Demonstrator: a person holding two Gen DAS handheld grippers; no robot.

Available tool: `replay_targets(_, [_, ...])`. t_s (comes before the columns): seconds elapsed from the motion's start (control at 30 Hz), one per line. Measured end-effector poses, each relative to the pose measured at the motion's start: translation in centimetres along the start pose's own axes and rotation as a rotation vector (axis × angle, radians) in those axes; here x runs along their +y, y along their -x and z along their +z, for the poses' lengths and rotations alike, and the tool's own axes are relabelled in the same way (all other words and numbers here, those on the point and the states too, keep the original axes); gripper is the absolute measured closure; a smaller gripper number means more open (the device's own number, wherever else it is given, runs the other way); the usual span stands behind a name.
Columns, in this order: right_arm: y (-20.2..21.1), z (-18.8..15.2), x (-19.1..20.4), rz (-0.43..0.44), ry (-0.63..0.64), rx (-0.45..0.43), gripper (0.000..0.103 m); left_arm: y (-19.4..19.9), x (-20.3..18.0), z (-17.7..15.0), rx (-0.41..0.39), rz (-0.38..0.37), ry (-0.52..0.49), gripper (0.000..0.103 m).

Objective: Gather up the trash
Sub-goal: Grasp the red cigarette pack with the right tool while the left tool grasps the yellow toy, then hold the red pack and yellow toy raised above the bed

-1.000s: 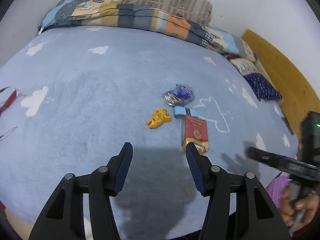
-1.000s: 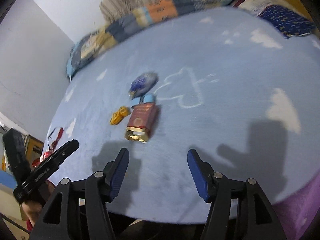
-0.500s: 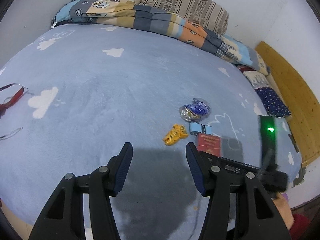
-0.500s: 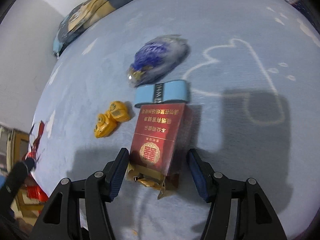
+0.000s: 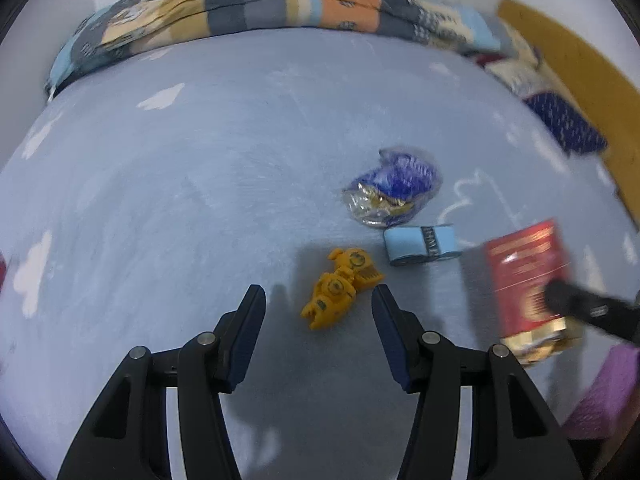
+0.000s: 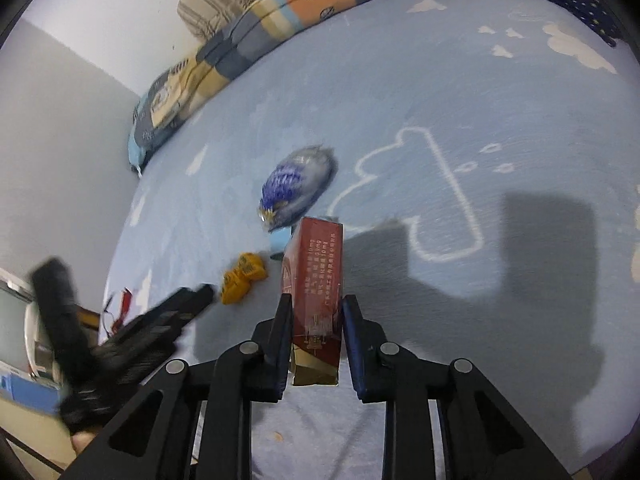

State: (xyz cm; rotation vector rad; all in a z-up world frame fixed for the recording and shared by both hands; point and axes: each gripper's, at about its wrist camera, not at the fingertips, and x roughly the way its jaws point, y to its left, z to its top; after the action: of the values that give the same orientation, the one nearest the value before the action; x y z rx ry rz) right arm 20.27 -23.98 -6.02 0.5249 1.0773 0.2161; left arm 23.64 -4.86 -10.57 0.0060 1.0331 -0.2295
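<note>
- Red pack (image 6: 316, 280) sits between the right gripper (image 6: 314, 320) pads as the jaws close onto its narrow sides, tipped up off the bed (image 6: 460, 100).
- Left gripper (image 5: 318, 312), jaws apart, straddles the yellow wrapper (image 5: 340, 288) to take it next.
- Blue wrapper (image 5: 394, 192) and pale roll (image 5: 420, 245) lie just beyond, uncollected.

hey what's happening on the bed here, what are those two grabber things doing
A person is picking trash off the blue bedspread with a gripper in each hand. The right gripper is closing its jaws on the red cigarette pack, which stands on edge between its pads. The left gripper is open, with the crumpled yellow wrapper just ahead between its fingers. A blue foil wrapper and a light blue packet lie on the spread.
</note>
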Motion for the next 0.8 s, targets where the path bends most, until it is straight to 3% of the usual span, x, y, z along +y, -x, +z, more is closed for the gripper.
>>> replay_targets(0.1, [0.4, 0.0, 0.0, 0.007, 0.000, -0.013, 0.078, -1.6, -0.7, 0.0, 0.030, 0.012, -0.038, 0.065])
replay_targets(0.23, [0.9, -0.2, -0.2, 0.019, -0.005, -0.012, 0.078, -2.3, -1.3, -0.3, 0.028, 0.048, -0.081, 0.075])
replay_targets(0.5, [1.6, -0.3, -0.1, 0.010, 0.017, -0.034, 0.078, -0.9, -0.8, -0.1, -0.031, 0.058, -0.038, 0.077])
replay_targets(0.67, [2.2, -0.2, -0.1, -0.004, 0.028, -0.060, 0.078, 3.0, -1.1, 0.2, -0.152, 0.098, -0.017, 0.077])
replay_targets(0.8, [3.0, -0.2, 0.4, -0.023, 0.064, -0.101, 0.078, 6.0, -1.3, 0.0, -0.238, 0.088, 0.013, 0.077])
